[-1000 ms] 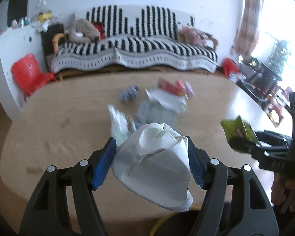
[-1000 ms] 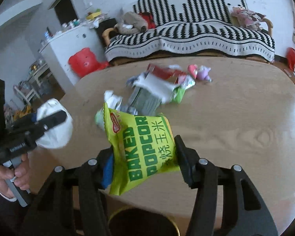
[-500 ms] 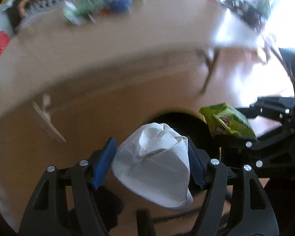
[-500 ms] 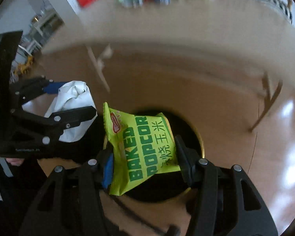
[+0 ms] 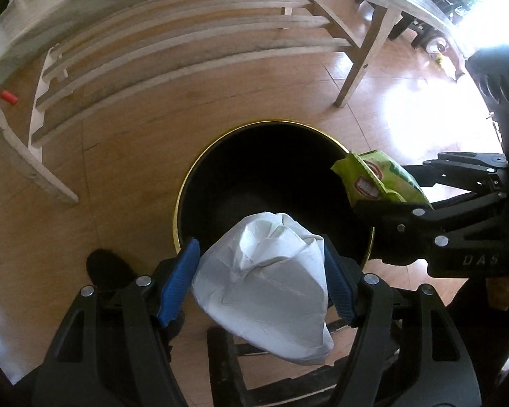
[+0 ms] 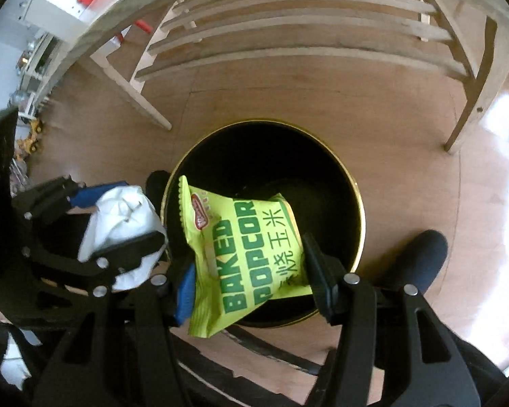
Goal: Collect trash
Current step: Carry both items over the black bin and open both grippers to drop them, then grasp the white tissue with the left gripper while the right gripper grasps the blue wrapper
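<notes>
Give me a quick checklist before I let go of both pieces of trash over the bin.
1. Left gripper clamped on the crumpled white paper: ok.
2. Right gripper clamped on the green popcorn bag: ok.
3. Bin mouth open and unblocked: ok.
4. Popcorn bag over the opening: ok.
5. White paper fully over the opening: not ok, it hangs at the near rim and partly outside it.
6. Room left inside the bin: cannot tell, the inside is too dark.

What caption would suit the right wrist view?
Right tool holding a green popcorn bag above a black bin, left tool alongside with crumpled white paper.
</notes>
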`<state>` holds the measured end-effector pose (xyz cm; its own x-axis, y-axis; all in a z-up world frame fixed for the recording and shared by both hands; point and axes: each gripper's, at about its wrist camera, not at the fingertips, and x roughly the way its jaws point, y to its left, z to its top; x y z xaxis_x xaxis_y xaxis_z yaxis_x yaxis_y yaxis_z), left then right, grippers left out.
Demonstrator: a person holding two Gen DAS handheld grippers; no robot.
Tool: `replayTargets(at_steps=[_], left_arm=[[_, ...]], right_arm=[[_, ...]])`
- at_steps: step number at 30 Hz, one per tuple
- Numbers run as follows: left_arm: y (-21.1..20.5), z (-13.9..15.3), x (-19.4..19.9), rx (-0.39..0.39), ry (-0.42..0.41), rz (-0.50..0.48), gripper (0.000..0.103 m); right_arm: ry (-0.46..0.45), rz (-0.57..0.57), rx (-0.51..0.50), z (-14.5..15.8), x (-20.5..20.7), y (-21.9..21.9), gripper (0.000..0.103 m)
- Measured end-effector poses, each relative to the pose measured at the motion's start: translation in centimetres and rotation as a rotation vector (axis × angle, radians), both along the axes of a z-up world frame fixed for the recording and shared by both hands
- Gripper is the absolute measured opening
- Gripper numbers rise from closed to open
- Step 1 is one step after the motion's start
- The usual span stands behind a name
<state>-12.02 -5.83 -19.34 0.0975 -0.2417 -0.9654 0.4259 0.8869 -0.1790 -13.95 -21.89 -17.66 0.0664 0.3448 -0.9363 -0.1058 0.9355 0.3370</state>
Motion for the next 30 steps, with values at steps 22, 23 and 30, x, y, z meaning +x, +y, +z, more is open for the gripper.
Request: replayTargets(at_steps=[22, 23, 30], left_arm=[[-1.0, 0.1, -0.1, -0.009, -0.017, -0.005, 0.085], [-1.0, 0.1, -0.1, -0.01, -0.019, -0.004, 0.085], [-0.6, 1.9, 0.0, -0.03, -0.059, 0.019, 0.085]], right_arm=[[-0.038, -0.068, 0.048, 1.5, 1.0, -0.5, 0.076], [-0.042, -0.067, 0.047, 1.7, 1.0, -0.5, 0.077], [-0.137, -0.08, 0.024, 4.0, 1.1, -0.6, 0.077]])
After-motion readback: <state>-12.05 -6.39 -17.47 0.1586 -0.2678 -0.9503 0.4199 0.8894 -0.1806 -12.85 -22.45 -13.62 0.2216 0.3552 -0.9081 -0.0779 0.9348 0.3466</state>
